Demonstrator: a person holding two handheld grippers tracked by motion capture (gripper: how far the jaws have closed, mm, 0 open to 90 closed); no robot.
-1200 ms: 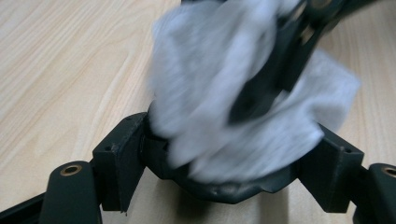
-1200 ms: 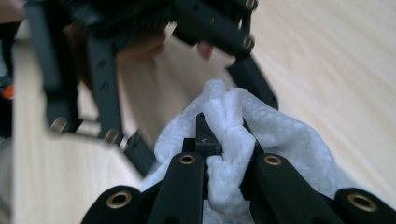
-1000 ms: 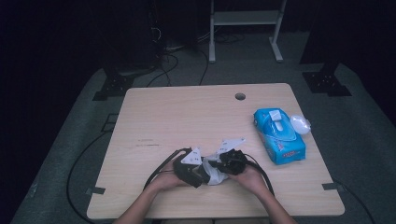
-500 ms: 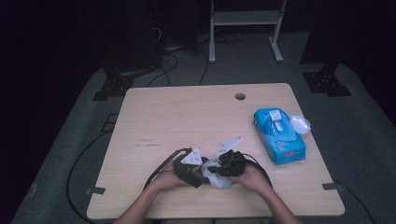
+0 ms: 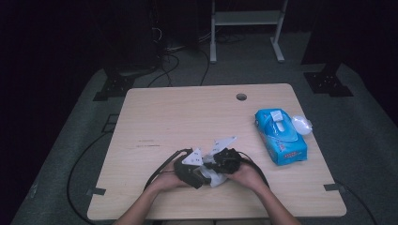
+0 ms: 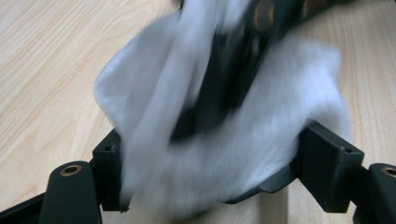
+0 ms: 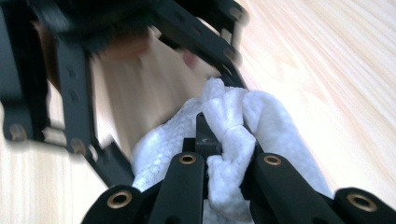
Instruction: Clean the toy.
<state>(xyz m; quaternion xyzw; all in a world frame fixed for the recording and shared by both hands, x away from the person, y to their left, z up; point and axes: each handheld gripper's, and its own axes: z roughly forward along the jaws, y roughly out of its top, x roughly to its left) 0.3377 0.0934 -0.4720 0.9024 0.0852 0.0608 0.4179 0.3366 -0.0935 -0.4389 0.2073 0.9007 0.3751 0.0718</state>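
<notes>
Near the table's front edge, a person's hands hold both grippers tip to tip. My right gripper (image 7: 219, 140) is shut on a crumpled white tissue (image 7: 275, 121), bunched between its black jaws. It pushes that tissue (image 6: 154, 93) into the gap of my left gripper (image 6: 217, 158), whose jaws stand wide apart on either side of the wad. In the high view the left gripper (image 5: 196, 172) and the right gripper (image 5: 217, 165) meet over the tissue (image 5: 217, 178). The left gripper view is blurred around the tissue.
A blue tissue pack (image 5: 280, 136) lies at the right side of the wooden table (image 5: 178, 117), with a crumpled clear wrapper (image 5: 302, 124) beside it. A cable hole (image 5: 241, 97) sits near the far edge. Black cables trail from the grippers toward the front left.
The right gripper with the tissue has shifted slightly toward the left gripper. The left hand has stayed in place.
</notes>
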